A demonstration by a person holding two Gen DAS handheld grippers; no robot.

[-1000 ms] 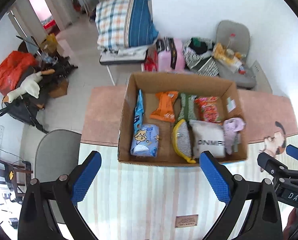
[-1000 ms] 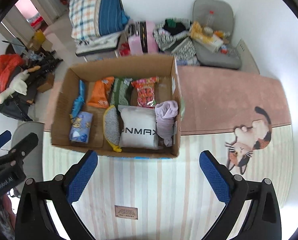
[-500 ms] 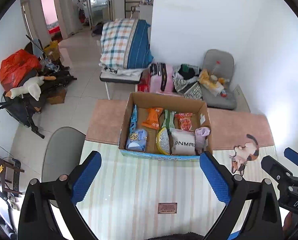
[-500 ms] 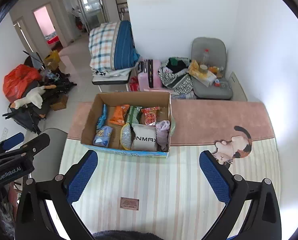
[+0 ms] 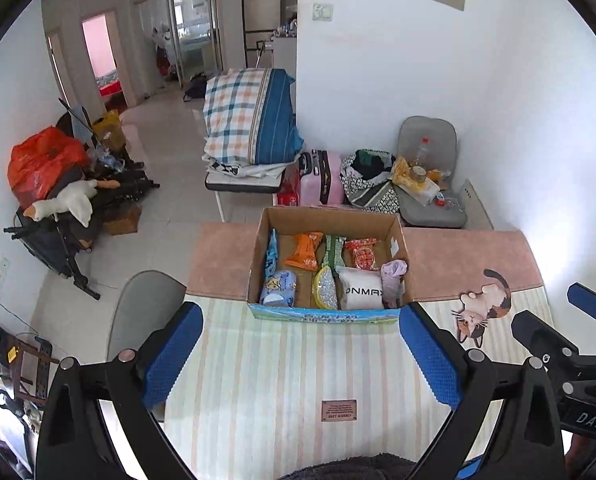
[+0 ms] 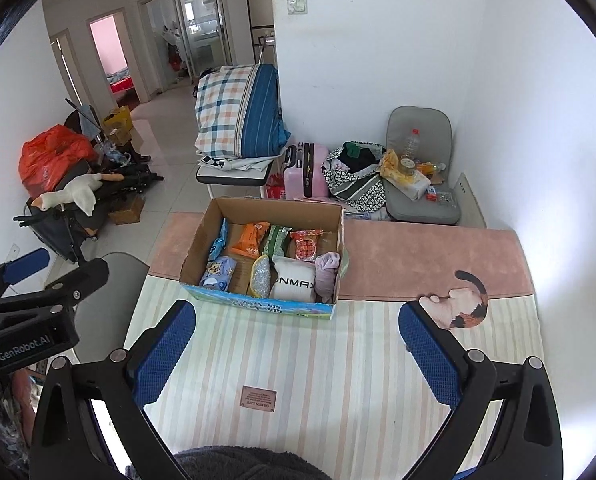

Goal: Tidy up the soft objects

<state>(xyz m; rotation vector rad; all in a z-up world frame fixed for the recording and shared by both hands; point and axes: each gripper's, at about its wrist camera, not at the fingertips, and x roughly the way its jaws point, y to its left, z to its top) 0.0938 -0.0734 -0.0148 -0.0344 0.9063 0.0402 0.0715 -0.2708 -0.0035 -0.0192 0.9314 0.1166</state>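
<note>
In the left wrist view the left gripper [image 5: 300, 354] hangs wide and empty, well short of the packed cardboard box [image 5: 325, 314]; in the right wrist view the right gripper [image 6: 297, 350] gapes equally, so the person should arguably retreat without nudging the box [image 6: 258, 304].

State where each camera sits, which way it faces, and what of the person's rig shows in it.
Left wrist: on the left gripper, above the striped mat, facing the cardboard box; its open blue fingers and the right gripper show.
Right wrist: on the right gripper, same direction, box further left; the left gripper shows at left.
Shared: box, mat, cat picture, pink suitcase.
</note>
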